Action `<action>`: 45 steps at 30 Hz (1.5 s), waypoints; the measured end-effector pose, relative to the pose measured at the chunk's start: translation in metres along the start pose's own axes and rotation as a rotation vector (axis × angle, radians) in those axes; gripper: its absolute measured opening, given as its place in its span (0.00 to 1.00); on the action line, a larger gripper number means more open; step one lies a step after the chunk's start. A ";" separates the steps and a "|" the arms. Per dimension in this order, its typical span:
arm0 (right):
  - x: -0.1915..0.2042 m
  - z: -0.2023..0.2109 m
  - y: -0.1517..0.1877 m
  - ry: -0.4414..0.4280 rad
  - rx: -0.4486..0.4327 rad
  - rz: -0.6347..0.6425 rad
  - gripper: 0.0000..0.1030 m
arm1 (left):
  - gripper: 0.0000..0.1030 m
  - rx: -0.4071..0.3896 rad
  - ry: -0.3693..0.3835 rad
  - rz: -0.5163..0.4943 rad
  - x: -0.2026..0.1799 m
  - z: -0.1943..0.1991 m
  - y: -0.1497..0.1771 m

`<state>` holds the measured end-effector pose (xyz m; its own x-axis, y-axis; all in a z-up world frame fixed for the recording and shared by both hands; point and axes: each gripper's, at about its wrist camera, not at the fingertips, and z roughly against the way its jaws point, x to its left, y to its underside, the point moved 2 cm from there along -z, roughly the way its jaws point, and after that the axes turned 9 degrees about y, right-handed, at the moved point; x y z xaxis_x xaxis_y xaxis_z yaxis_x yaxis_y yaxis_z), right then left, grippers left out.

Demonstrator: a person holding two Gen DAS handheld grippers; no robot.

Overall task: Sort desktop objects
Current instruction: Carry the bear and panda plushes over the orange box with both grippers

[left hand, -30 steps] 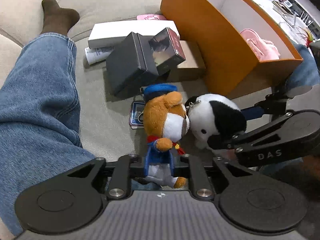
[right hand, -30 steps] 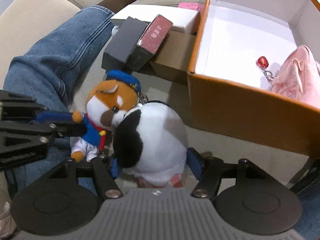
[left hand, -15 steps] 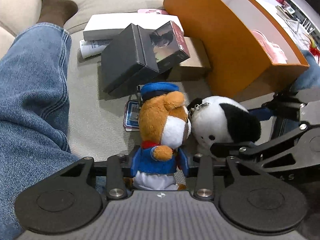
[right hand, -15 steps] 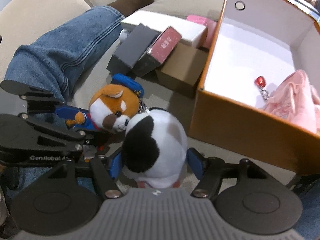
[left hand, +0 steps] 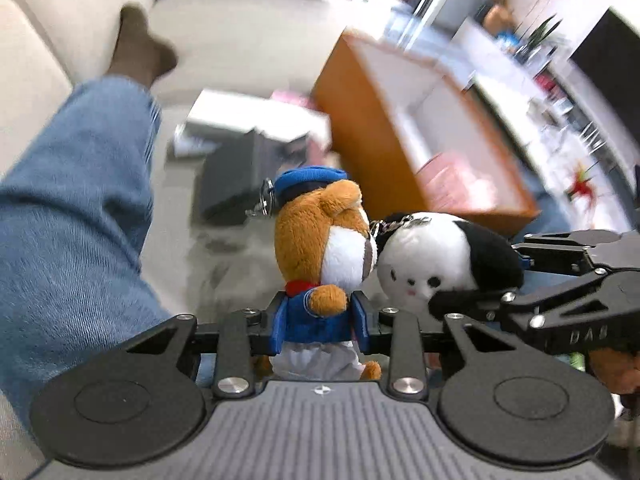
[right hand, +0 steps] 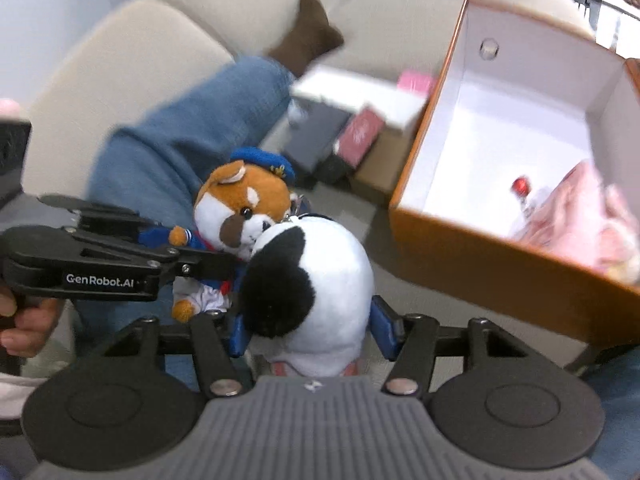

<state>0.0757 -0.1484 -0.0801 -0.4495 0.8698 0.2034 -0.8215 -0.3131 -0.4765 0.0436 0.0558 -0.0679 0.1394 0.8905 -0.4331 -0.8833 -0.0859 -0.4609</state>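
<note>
- Your left tongs [left hand: 318, 326] are clenched on the blue body of the orange dog plush [left hand: 322, 248], which has a blue cap and sits upright between the blue pads.
- Your right tongs [right hand: 310, 334] grasp the black-and-white plush [right hand: 320, 280] at its lower part; it fills the space between the fingers.
- The two plushes touch face to face, and their metal keychains meet at the top.
- Both plushes are held above the beige sofa [right hand: 120, 80], just beside your leg in blue jeans [left hand: 72, 216].
- The orange box [right hand: 500, 264] stands open on the right side, near the plushes; a pink item [right hand: 584, 216] lies inside it.
- Behind the plushes lie dark and white boxes [right hand: 352, 120]; they are blurred.
</note>
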 end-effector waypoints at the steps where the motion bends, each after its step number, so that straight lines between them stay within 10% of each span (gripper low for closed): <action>1: -0.004 0.014 -0.001 -0.007 -0.027 -0.006 0.59 | 0.36 -0.021 0.020 -0.003 -0.007 0.006 -0.004; 17: -0.106 0.095 -0.050 0.023 -0.314 -0.336 0.59 | 0.36 -0.119 0.182 -0.028 -0.093 -0.043 -0.112; 29: -0.170 -0.009 -0.057 -0.165 -0.087 -0.564 0.59 | 0.33 0.042 0.049 0.023 -0.076 -0.112 -0.114; 45: -0.167 -0.044 -0.080 -0.068 0.151 -0.329 0.58 | 0.32 0.282 -0.097 -0.235 -0.097 -0.154 -0.104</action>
<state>0.2315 -0.2515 -0.1140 -0.1704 0.9076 0.3837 -0.9664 -0.0778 -0.2450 0.1910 -0.0905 -0.0968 0.3220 0.9105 -0.2596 -0.9225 0.2401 -0.3022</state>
